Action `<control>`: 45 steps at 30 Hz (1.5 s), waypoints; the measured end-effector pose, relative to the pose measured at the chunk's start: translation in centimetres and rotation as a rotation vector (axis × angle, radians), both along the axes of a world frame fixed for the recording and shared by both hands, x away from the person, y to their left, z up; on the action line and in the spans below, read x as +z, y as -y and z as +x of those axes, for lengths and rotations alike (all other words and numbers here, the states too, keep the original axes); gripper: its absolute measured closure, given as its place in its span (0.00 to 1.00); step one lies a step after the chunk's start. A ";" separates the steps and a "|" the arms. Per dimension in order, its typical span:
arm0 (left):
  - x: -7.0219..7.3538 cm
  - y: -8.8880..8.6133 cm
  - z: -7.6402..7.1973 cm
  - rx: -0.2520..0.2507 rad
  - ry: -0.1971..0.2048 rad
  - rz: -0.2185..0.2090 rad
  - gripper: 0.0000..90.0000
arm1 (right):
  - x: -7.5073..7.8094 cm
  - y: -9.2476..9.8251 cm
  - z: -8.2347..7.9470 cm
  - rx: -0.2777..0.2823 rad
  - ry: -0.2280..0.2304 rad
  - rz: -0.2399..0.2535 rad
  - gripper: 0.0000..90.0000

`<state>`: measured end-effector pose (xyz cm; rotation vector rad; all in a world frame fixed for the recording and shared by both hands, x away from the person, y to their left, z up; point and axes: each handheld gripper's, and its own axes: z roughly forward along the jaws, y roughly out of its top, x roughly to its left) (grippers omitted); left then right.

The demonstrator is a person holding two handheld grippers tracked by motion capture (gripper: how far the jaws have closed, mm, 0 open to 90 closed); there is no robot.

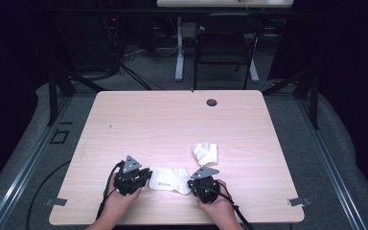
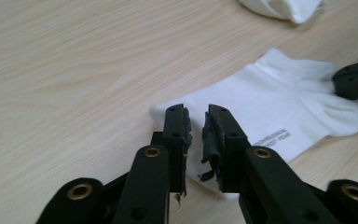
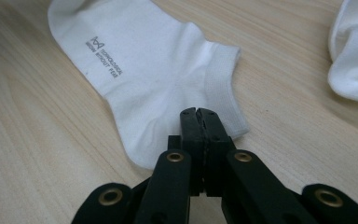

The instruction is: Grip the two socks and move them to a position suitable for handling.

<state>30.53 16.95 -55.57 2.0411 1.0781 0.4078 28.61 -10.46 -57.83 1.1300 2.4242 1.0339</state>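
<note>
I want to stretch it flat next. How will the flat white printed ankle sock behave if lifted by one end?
The flat white printed ankle sock looks like thin knit lying limp on the wooden table, so it would likely droop. Probably very light. The right gripper pinches its heel edge, so it should follow a pull.

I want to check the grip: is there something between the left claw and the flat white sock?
Nothing visible. The left claw stands slightly open right over the toe end of the flat sock, with no other thing between them.
</note>
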 end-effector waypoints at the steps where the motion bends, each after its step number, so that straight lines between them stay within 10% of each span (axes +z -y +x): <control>1: 0.1 -0.3 0.1 0.017 0.010 -0.013 0.82 | 0.1 0.0 0.0 0.001 -0.006 -0.005 1.00; 10: 1.7 -0.7 -0.1 -0.001 0.062 -0.085 0.74 | 0.0 0.1 0.0 0.007 0.000 -0.007 1.00; 27: -2.2 -0.1 0.0 -0.055 -0.026 0.072 0.66 | 0.0 0.2 0.0 0.006 -0.003 -0.002 1.00; 37: -2.4 -0.1 -0.5 -0.063 -0.027 0.073 0.94 | 0.0 0.4 -0.1 0.004 -0.006 0.008 1.00; 45: -2.1 -0.2 -2.1 -0.099 -0.069 0.081 0.96 | 0.2 0.6 -0.8 0.025 -0.032 -0.010 1.00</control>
